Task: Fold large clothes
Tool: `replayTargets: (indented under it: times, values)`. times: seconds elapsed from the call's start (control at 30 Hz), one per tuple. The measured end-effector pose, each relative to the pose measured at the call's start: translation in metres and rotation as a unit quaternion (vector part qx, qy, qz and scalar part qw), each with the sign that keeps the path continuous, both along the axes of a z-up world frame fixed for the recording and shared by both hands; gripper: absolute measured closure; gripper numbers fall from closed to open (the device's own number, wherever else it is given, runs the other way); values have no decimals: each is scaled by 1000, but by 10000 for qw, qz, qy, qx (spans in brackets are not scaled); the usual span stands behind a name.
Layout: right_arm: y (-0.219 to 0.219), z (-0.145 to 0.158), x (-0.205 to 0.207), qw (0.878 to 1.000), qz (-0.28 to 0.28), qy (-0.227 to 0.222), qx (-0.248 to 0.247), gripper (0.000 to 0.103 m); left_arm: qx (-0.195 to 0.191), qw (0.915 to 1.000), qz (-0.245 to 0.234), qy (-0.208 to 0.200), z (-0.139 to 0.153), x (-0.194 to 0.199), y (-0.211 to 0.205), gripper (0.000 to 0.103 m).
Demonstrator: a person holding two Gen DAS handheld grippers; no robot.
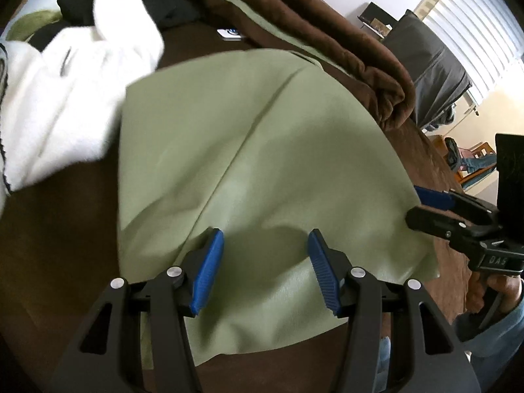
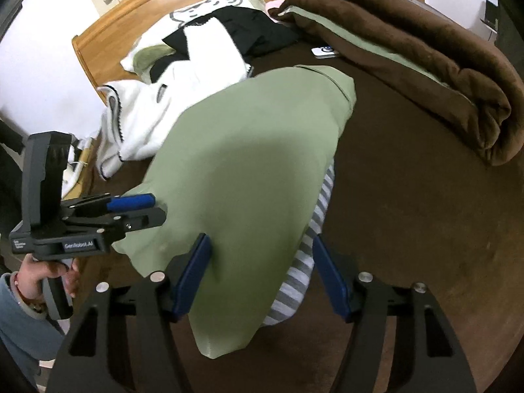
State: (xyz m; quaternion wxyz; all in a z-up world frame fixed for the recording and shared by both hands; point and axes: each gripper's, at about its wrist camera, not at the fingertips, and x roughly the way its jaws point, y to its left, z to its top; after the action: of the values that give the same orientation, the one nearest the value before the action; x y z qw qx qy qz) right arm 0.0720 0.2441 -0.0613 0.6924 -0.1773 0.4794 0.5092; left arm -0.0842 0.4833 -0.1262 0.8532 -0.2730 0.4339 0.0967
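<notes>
A light green garment (image 1: 255, 150) lies spread on the brown bed cover (image 1: 59, 235), with a crease running down its middle. It also shows in the right wrist view (image 2: 249, 163), lying over a grey-and-white striped garment (image 2: 308, 255). My left gripper (image 1: 265, 262) is open just above the green garment's near edge, holding nothing. It shows from the side in the right wrist view (image 2: 157, 209). My right gripper (image 2: 258, 268) is open over the near end of the green and striped garments. It also shows at the green garment's right edge in the left wrist view (image 1: 416, 206).
A heap of white and black clothes (image 2: 170, 98) lies at the bed's head by the wooden headboard (image 2: 131, 23). A folded brown blanket (image 2: 425, 65) lies along the far side. A small white device (image 2: 324, 51) sits beside it. A dark chair (image 1: 432, 65) stands near the window blinds.
</notes>
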Motion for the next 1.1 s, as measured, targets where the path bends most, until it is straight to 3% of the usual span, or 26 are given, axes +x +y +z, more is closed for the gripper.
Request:
replayTargets:
  times: [0.1, 0.37, 0.47, 0.5, 0.53, 0.57, 0.67, 0.83, 1.1]
  values:
    - [-2, -4, 7, 9998, -96, -124, -91, 38, 25, 10000, -54, -68, 0, 6, -7, 48]
    - [-13, -12, 20, 9993, -315, 168, 71, 34, 115, 9999, -60, -85, 0, 10, -14, 48]
    - [-12, -11, 20, 9993, -333, 124, 100, 26, 138, 9999, 19, -96, 1, 8, -14, 47]
    - [-11, -10, 20, 9993, -336, 134, 111, 23, 162, 9998, 29, -99, 2, 7, -14, 46]
    - [-11, -9, 20, 9992, -343, 150, 125, 23, 211, 9997, 54, -107, 5, 5, -14, 37]
    - [-10, -6, 20, 9992, -340, 165, 151, 23, 246, 9996, 72, -139, 8, 4, -15, 22]
    - [-11, 4, 16, 9991, -301, 95, 270, 22, 582, 9981, 149, -168, 24, -1, -20, 7]
    - [-16, 34, -1, 9980, -145, -315, 521, 7, 814, 9963, 270, -105, 50, -15, -23, 7]
    - [-41, 72, -40, 9977, 2, -313, 597, 6, 1140, 9918, 576, 54, 92, -56, -38, 7]
